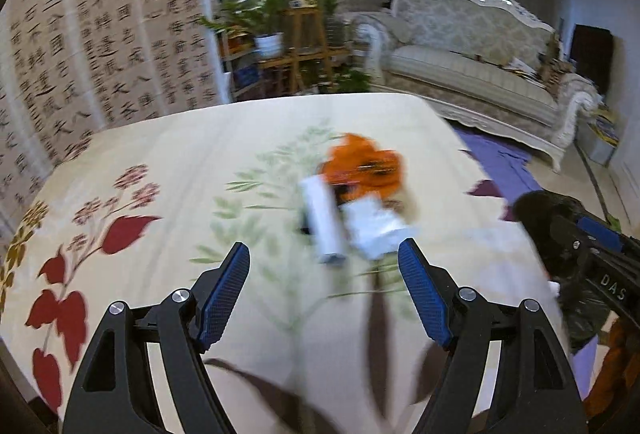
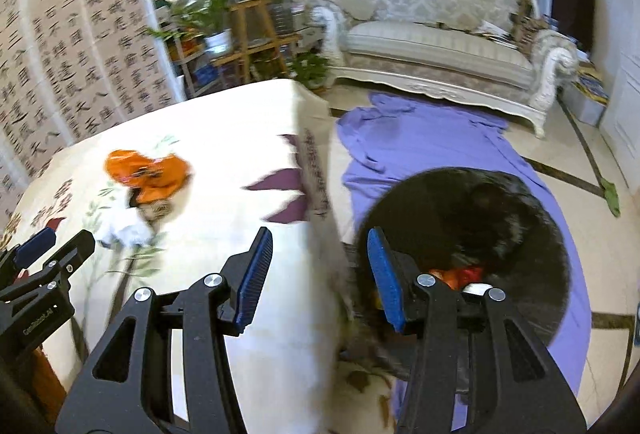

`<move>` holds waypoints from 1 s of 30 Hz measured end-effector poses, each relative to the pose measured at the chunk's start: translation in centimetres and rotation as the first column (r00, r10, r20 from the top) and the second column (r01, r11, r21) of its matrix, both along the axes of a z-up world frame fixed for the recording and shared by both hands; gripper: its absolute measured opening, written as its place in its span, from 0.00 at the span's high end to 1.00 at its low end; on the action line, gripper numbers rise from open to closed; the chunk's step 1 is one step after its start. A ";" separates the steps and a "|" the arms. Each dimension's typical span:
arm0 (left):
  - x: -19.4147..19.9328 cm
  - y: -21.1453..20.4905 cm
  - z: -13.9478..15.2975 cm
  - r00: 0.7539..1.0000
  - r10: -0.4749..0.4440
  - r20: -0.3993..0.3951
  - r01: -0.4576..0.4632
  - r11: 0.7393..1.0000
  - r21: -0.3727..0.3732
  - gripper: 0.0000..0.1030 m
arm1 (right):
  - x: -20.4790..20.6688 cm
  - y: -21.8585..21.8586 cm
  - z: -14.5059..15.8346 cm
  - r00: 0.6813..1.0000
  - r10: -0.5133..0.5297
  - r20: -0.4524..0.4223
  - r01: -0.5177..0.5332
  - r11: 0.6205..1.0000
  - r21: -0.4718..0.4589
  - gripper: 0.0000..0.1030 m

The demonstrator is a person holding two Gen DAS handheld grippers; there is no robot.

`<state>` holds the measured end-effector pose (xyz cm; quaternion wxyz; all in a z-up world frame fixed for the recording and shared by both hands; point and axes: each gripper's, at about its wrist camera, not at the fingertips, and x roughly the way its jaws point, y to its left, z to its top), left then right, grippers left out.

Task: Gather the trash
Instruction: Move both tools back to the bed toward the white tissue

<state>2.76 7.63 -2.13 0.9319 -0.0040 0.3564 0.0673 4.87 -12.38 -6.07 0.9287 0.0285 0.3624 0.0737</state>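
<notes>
On the floral tablecloth (image 1: 180, 154) lies a small heap of trash: an orange wrapper (image 1: 360, 166), a white tube (image 1: 322, 214) and crumpled white paper (image 1: 374, 226). My left gripper (image 1: 323, 245) stands wide open just short of the tube, with nothing between its pads. In the right wrist view the same orange wrapper (image 2: 148, 170) and paper (image 2: 124, 228) lie far left. My right gripper (image 2: 320, 232) hangs open and empty over the table's right edge. Beside it is a black bin bag (image 2: 480, 226), with red and orange trash (image 2: 466, 274) inside. All is blurred by motion.
A purple cloth (image 2: 420, 138) covers the floor right of the table. Behind it stands a white sofa (image 2: 440, 42). Potted plants on a wooden stand (image 2: 248, 18) and a calligraphy screen (image 1: 100, 34) line the far side. The right gripper (image 1: 580, 246) shows at the left view's edge.
</notes>
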 end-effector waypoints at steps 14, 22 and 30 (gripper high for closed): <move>-2.1 9.3 -2.0 0.981 0.189 -0.045 -0.189 0.982 -0.007 0.27 | 0.6 10.3 0.6 0.977 0.212 -0.007 -0.212 0.977 -0.026 0.53; -2.2 11.4 -2.3 0.974 0.218 -0.057 -0.220 0.975 -0.032 0.26 | 1.5 14.2 -0.5 0.958 0.282 -0.049 -0.284 0.957 -0.058 0.53; -1.9 11.6 -2.4 0.975 0.214 -0.063 -0.218 0.975 -0.047 0.26 | 1.8 15.2 -1.6 0.949 0.303 -0.089 -0.310 0.948 -0.077 0.70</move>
